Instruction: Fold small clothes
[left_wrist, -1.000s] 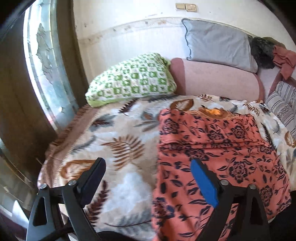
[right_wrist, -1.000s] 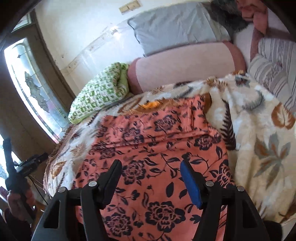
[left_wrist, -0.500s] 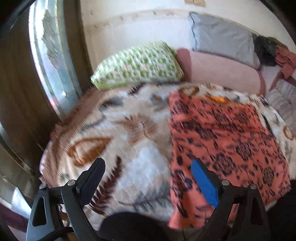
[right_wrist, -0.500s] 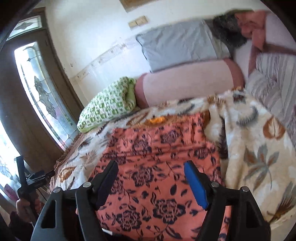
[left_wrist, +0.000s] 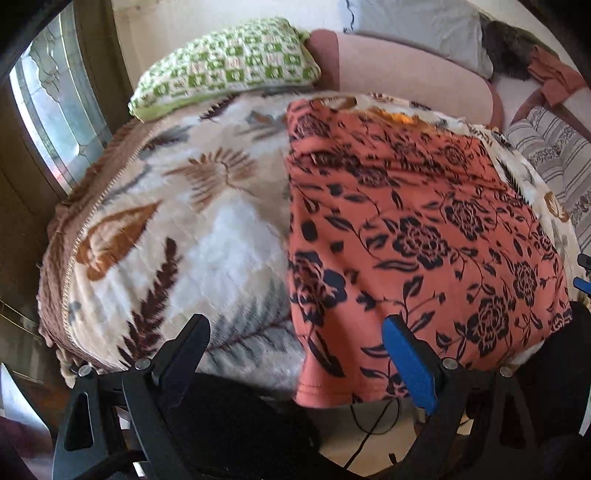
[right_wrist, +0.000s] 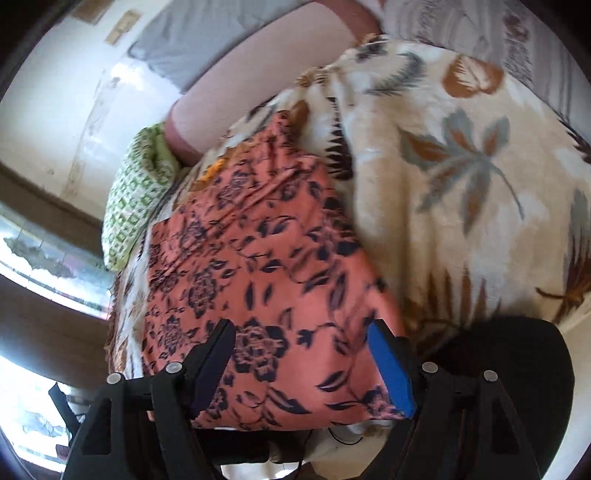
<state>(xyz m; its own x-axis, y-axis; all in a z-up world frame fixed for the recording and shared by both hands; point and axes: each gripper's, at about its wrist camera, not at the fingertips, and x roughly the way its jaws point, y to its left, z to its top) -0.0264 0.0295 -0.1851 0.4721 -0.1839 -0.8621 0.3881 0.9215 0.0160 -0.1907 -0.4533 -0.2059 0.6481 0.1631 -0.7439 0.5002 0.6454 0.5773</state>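
An orange garment with dark floral print (left_wrist: 413, 229) lies spread flat on a leaf-patterned blanket (left_wrist: 192, 236); its near hem hangs over the bed's front edge. It also shows in the right wrist view (right_wrist: 258, 266). My left gripper (left_wrist: 295, 350) is open and empty, hovering just off the near edge by the garment's left hem corner. My right gripper (right_wrist: 301, 363) is open and empty, above the garment's near right corner, with the view tilted.
A green checked pillow (left_wrist: 225, 66) and a pink bolster (left_wrist: 402, 74) lie at the far end, with a grey pillow (left_wrist: 417, 26) behind. A striped cushion (left_wrist: 554, 155) is at the right. A window (left_wrist: 55, 110) is at the left. Cables lie on the floor below.
Both grippers have pulled back and down toward the bed's near edge. The right view has rolled sideways. Both stay open and the garment has not moved.
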